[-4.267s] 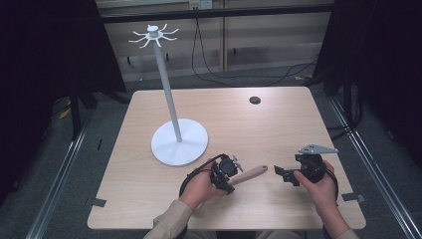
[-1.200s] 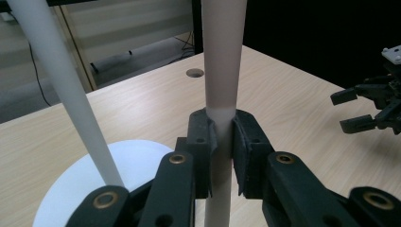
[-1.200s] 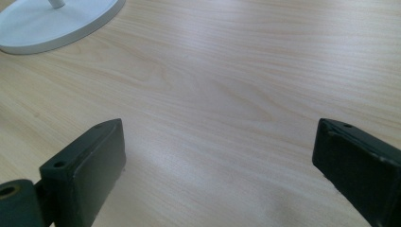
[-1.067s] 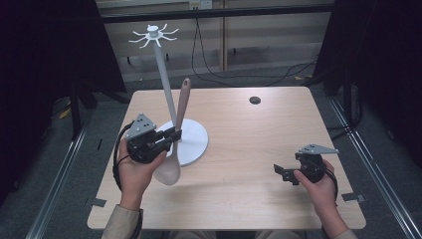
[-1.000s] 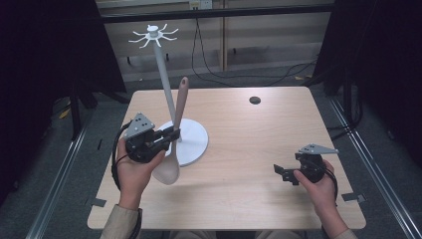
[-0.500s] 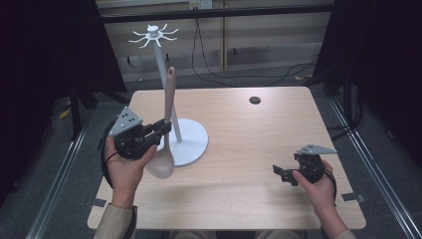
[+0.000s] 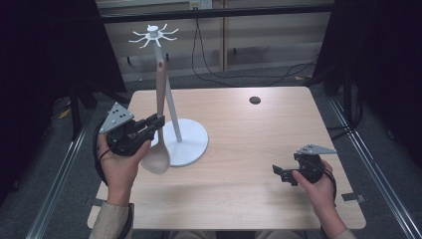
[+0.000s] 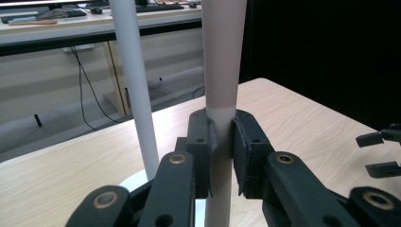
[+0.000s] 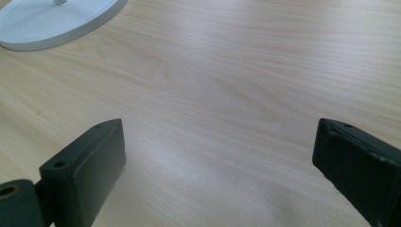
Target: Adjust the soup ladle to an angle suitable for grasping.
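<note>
At the table's left side, the left gripper (image 7: 158,123) clamps the handle of a wooden spoon (image 7: 160,99) held upright, bowl down, above the table; the handle crosses in front of the white stand's pole (image 7: 171,117), hiding part of it. In the left gripper view the spoon's top is cut off. The right gripper (image 7: 279,173) rests low at the table's (image 7: 259,144) right with its jaws spread wide and empty; a small dark disc (image 7: 255,100) lies far back.

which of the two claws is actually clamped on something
The left claw: its jaws pinch the beige wooden spoon upright by its handle. The right claw stands wide open over the bare light-wood table.
</note>
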Tool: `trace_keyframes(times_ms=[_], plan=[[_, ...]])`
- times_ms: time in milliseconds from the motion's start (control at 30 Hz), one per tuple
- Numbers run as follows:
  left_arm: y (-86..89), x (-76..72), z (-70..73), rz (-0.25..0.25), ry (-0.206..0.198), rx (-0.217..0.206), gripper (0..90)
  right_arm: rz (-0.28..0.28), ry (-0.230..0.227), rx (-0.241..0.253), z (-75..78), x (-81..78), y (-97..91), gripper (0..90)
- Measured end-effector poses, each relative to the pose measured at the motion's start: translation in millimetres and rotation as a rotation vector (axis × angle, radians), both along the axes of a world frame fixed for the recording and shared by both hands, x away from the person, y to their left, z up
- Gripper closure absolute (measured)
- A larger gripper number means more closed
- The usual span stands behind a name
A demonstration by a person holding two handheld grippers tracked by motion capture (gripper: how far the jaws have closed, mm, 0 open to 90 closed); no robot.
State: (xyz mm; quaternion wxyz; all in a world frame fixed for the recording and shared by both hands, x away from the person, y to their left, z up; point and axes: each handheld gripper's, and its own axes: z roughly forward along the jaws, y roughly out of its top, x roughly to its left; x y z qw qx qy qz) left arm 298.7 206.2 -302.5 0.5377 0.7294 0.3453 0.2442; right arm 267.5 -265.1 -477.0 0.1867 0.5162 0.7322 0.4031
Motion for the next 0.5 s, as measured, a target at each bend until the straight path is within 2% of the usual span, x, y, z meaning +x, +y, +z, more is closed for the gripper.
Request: trace_keyframes(times_ms=[100, 167, 300, 367, 500], plan=[[1.6, 0.0, 1.7, 0.004, -0.001, 0.0, 78.8, 0.003, -0.002, 0.0, -0.3, 0.3, 0.7, 3.1], [3.2, -1.0, 3.7, 0.014, -0.008, 0.017, 78.8, 0.005, 0.0, 0.001, -0.5, 0.5, 1.5, 3.1], [6.3, -1.3, 6.3, 0.027, -0.007, -0.005, 78.8, 0.01, 0.001, -0.004, -1.0, 0.9, 2.7, 3.1], [7.7, -1.2, 7.5, 0.034, -0.012, 0.005, 78.8, 0.009, 0.002, -0.002, -0.7, 0.8, 3.3, 3.1], [9.5, -0.7, 8.8, 0.043, -0.015, -0.011, 78.8, 0.01, -0.002, -0.003, -0.5, 0.9, 3.7, 3.1]])
